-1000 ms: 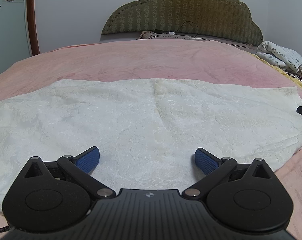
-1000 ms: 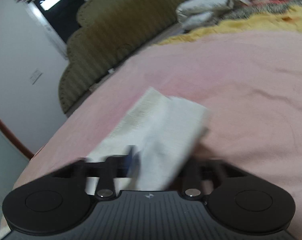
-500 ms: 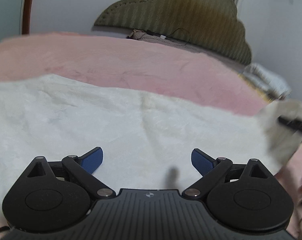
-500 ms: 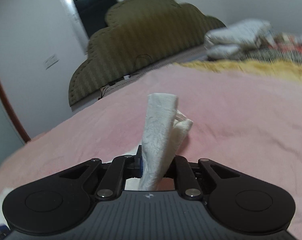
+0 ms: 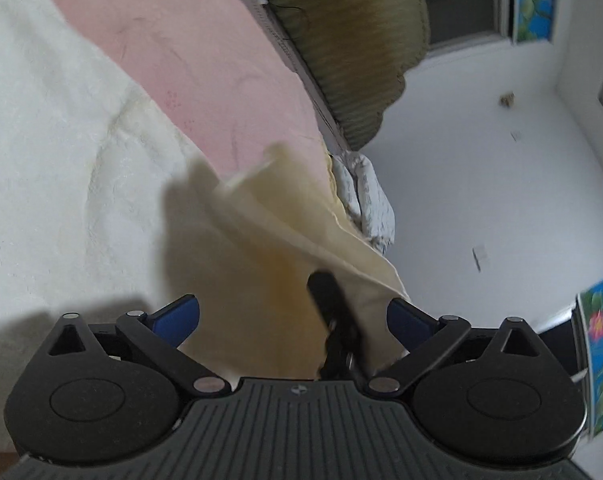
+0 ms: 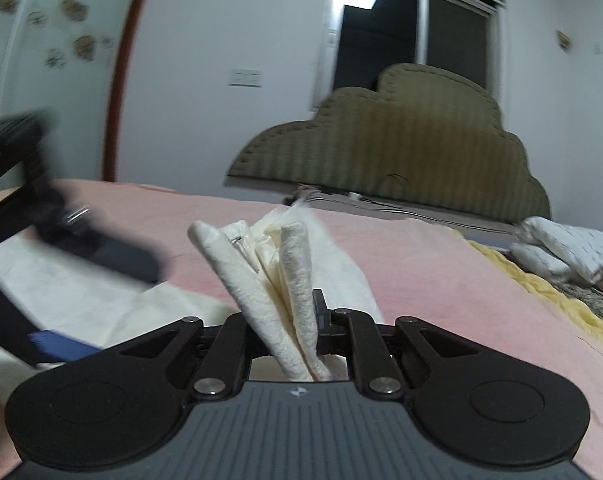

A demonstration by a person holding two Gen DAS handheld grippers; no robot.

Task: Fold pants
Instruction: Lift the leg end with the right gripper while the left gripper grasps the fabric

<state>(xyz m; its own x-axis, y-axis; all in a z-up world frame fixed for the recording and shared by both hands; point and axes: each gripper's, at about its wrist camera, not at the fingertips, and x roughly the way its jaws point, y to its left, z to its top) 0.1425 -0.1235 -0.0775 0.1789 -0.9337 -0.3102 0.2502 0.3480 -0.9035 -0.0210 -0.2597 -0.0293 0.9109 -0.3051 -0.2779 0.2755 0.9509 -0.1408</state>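
Bed with pink cover (image 6: 441,264). Cream pants (image 5: 41,168) spread flat directly on cover. Yellow blanket (image 6: 541,292) and folded white patterned bedding (image 6: 573,252) along far right edge, near headboard (image 6: 401,148).

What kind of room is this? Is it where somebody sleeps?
Most likely a bedroom. A big bed with a pink blanket fills the view, a padded olive headboard stands at its far end, and folded bedding sits by the edge.
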